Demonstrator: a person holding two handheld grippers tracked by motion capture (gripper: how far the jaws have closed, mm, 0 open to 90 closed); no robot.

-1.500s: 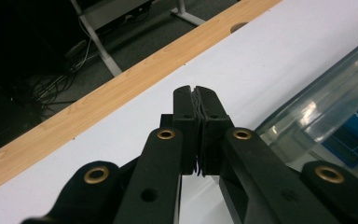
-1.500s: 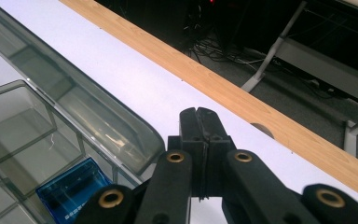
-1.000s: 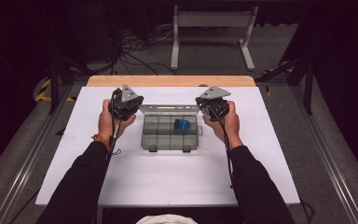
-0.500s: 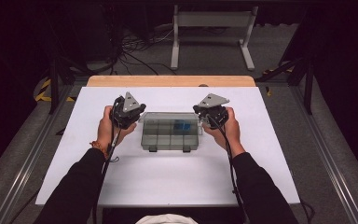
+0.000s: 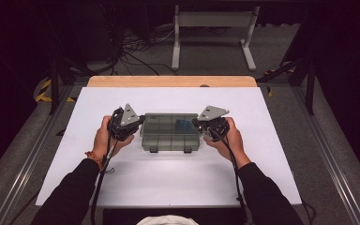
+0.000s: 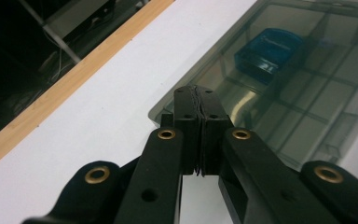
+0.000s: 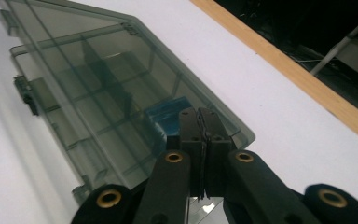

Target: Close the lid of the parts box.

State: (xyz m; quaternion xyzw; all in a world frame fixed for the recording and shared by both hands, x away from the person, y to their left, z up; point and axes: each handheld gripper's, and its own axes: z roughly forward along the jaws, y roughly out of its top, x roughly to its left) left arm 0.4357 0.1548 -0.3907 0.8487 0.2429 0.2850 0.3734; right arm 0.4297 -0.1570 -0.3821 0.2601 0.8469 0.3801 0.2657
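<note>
Both forearms in dark sleeves come in from the bottom of the high view and angle inward, each hand wrapped around the body of its tool. The left gripper (image 5: pixel 138 121) sits at the left short side of the organizer box (image 5: pixel 171 131), tips aimed at its far left corner; the right gripper (image 5: pixel 198 123) mirrors it at the right short side, tips at the far right corner. In the left gripper view the two black jaws stand pressed together with nothing between them, their tip just over the corner of the box lid (image 6: pixel 279 88). In the right gripper view the jaws are likewise pressed together and empty, lying over the lid's corner (image 7: pixel 121 93); whether either tip touches the lid cannot be told

Count: two grippers, one smoky transparent compartment box with its lid down, two latches on its near edge (image 5: pixel 153 149), one blue item (image 5: pixel 183 124) inside

The box lies flat at the middle of the white table (image 5: pixel 168 187), between the two hands. Its long axis runs left to right across the table, latches toward the person. The blue item rests in a compartment toward the far right, near the right gripper
</note>
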